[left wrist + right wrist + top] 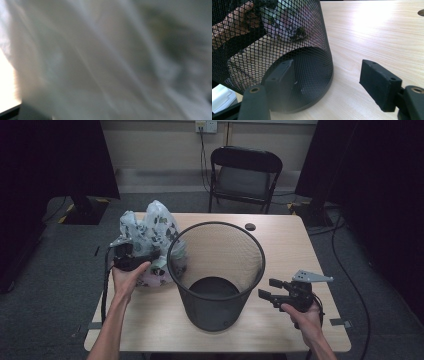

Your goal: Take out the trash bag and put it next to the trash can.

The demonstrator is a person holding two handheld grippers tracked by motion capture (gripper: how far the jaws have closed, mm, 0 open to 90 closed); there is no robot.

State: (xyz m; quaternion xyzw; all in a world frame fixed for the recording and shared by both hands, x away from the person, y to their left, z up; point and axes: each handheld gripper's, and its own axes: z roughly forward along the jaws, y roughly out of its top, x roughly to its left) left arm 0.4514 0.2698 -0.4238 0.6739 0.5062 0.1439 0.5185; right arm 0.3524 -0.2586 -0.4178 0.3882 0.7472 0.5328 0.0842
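A black mesh wastebasket (220,312) stands upright in the middle of the wooden table (285,245). To its left, touching its side, lies a crumpled white plastic bag (150,227) with dark prints. My left gripper (131,260) is pressed against that bag from the near side, and its jaws are hidden in the plastic. The bag (112,62) lies blurred right against the lens in the left gripper view. My right gripper (268,288) is open just right of the basket's base. In the right gripper view the basket's mesh wall (274,37) rises beyond the left jaw of my right gripper (327,75), with bare table between the jaws.
A black folding chair (245,172) stands behind the table's far edge. A small dark round cap (250,226) sits near the far edge of the tabletop. Dark curtains hang at both sides, and cables run over the grey carpet.
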